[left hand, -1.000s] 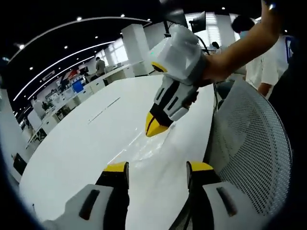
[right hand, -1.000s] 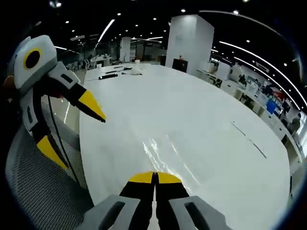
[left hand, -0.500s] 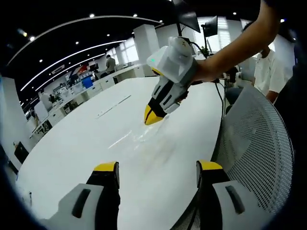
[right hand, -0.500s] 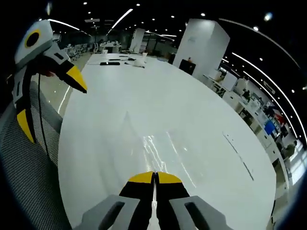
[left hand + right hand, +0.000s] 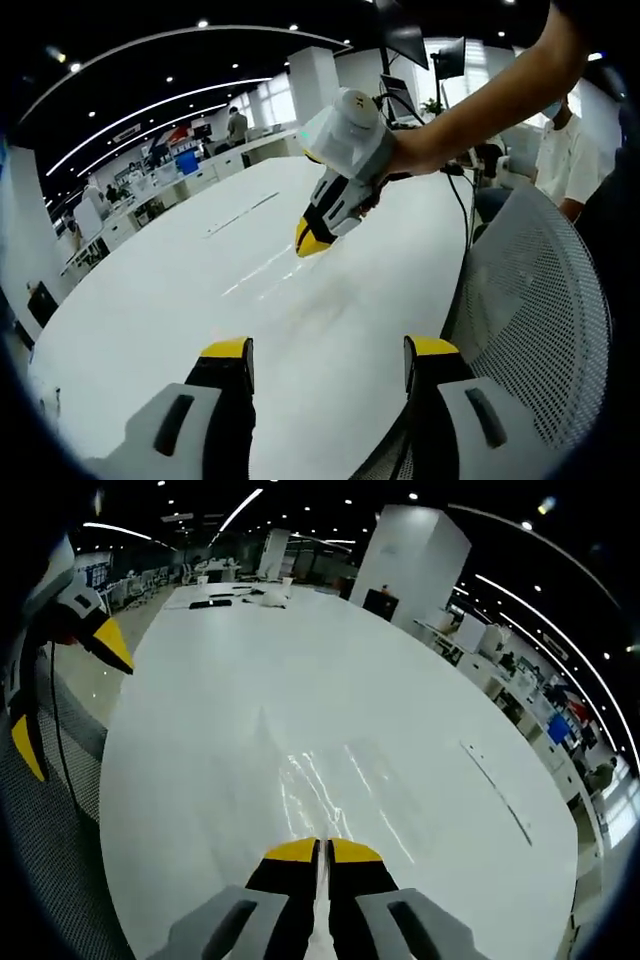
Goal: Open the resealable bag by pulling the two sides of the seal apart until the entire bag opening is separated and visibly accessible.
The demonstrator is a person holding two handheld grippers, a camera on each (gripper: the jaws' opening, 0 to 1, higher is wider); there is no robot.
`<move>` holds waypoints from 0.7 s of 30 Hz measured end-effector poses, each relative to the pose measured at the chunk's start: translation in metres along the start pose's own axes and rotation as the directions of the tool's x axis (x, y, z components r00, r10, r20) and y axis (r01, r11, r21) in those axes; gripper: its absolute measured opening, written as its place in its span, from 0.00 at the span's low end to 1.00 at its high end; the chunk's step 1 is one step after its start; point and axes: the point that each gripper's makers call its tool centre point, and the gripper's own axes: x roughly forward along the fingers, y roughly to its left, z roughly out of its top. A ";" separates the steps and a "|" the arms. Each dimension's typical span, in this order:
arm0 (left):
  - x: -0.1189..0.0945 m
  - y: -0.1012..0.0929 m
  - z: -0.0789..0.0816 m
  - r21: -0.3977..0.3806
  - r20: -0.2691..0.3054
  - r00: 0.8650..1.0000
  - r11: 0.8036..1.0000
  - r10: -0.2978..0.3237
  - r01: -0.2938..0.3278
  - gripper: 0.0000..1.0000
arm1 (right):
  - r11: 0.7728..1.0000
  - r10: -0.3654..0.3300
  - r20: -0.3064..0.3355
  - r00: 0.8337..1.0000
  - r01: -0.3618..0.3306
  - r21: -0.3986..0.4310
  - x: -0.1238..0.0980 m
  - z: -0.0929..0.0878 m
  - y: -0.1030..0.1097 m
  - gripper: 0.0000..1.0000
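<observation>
Two claws over the white counter (image 5: 200, 730), right claw (image 5: 321, 848) pinching the clear bag (image 5: 330, 780), left claw (image 5: 325, 350) wide apart.

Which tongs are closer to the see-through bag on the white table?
The right tongs. They are shut on the near edge of the clear bag lying on the table. The left tongs are open and held back from it, near the mesh chair.
</observation>
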 end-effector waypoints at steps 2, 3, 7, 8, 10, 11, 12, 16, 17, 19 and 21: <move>0.000 -0.001 0.000 0.003 0.001 1.000 1.000 -0.003 0.003 0.59 | 1.000 0.010 -0.006 1.000 -0.010 -0.005 -0.001 -0.003 0.006 0.00; 0.000 -0.001 0.000 0.003 0.001 1.000 1.000 -0.005 0.005 0.59 | 1.000 0.006 -0.016 1.000 -0.006 -0.021 -0.001 -0.006 0.008 0.00; 0.001 -0.005 -0.001 0.003 0.001 1.000 1.000 -0.013 0.013 0.59 | 1.000 0.011 -0.036 0.999 -0.012 -0.023 -0.001 -0.012 0.014 0.01; 0.001 -0.005 -0.001 0.006 -0.001 1.000 1.000 -0.014 0.014 0.60 | 1.000 0.020 -0.039 0.999 -0.021 -0.018 -0.002 -0.014 0.017 0.02; 0.001 -0.006 -0.002 0.008 -0.004 1.000 1.000 -0.016 0.016 0.61 | 0.999 0.031 -0.045 0.999 -0.031 -0.010 -0.002 -0.016 0.022 0.03; 0.001 -0.007 -0.002 0.007 -0.002 1.000 1.000 -0.017 0.017 0.61 | 0.999 0.047 -0.052 0.998 -0.047 -0.004 -0.003 -0.019 0.027 0.04; 0.000 -0.007 -0.002 0.007 0.000 1.000 1.000 -0.018 0.018 0.61 | 0.999 0.053 -0.055 0.997 -0.053 0.000 -0.003 -0.021 0.030 0.04; -0.002 -0.008 -0.005 0.005 -0.006 1.000 1.000 -0.018 0.018 0.63 | 0.997 0.067 -0.053 0.996 -0.066 0.029 -0.008 -0.024 0.040 0.08; -0.002 -0.009 -0.006 0.000 -0.008 1.000 1.000 -0.019 0.019 0.63 | 0.997 0.070 -0.052 0.996 -0.068 0.037 -0.009 -0.024 0.041 0.09; -0.003 -0.009 -0.006 -0.009 -0.006 1.000 1.000 -0.018 0.018 0.65 | 0.996 0.073 -0.073 0.995 -0.069 0.053 -0.012 -0.029 0.045 0.09; -0.004 -0.011 -0.005 -0.002 -0.007 1.000 1.000 -0.022 0.022 0.66 | 0.997 0.070 -0.089 0.994 -0.066 0.049 -0.015 -0.033 0.047 0.10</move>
